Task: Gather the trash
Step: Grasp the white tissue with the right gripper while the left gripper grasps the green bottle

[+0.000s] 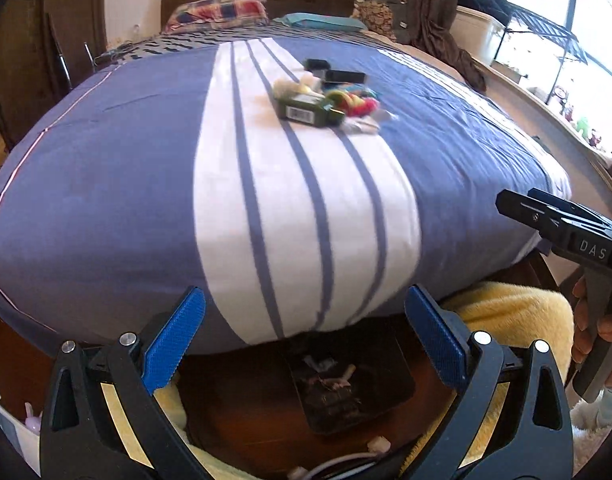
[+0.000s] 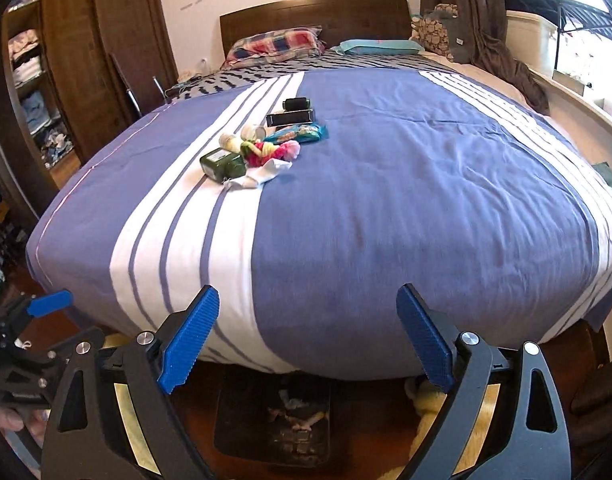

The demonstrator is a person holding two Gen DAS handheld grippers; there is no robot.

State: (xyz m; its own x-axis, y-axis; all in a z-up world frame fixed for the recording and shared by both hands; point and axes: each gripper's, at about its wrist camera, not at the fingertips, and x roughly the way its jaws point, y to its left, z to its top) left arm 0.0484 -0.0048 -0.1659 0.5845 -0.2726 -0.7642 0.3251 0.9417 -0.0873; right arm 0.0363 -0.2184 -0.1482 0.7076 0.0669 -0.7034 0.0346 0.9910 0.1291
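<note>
— Looking down the left gripper (image 1: 304, 334), what did you see?

— Its blue fingers (image 1: 174, 342) were spread wide with nothing between them. Beyond them lay the bed (image 1: 106, 184), covered in a blue spread with white stripes. Below the foot of the bed, on the wooden floor, sat a dark bin (image 1: 346, 392) with some scraps inside.

— And the right gripper (image 2: 308, 338)?

— Same story: fingers (image 2: 190, 340) spread apart, empty, poised over the foot of the bed. It also showed at the right edge of the left view, with a hand (image 1: 594, 328) wrapped around its handle.

— Where was the trash?

— In a small pile (image 2: 258, 148) on the white stripes, toward the middle of the bed, well away from both grippers. A dark green box (image 2: 222, 164) lay nearest the foot, with a white sock (image 2: 262, 174) just beside it. Behind those were a pink and yellow bundle (image 2: 270, 150), a blue wrapper (image 2: 300, 133), a flat black box (image 2: 290, 118) and a small black roll (image 2: 296, 103).

— Anything else around?

— Two pillows at the headboard, one plaid (image 2: 276, 46) and one teal (image 2: 376, 46). A wooden wardrobe (image 2: 86, 60) stood on the left, and a yellow fuzzy blanket (image 1: 514, 312) showed near the bed's corner.
</note>
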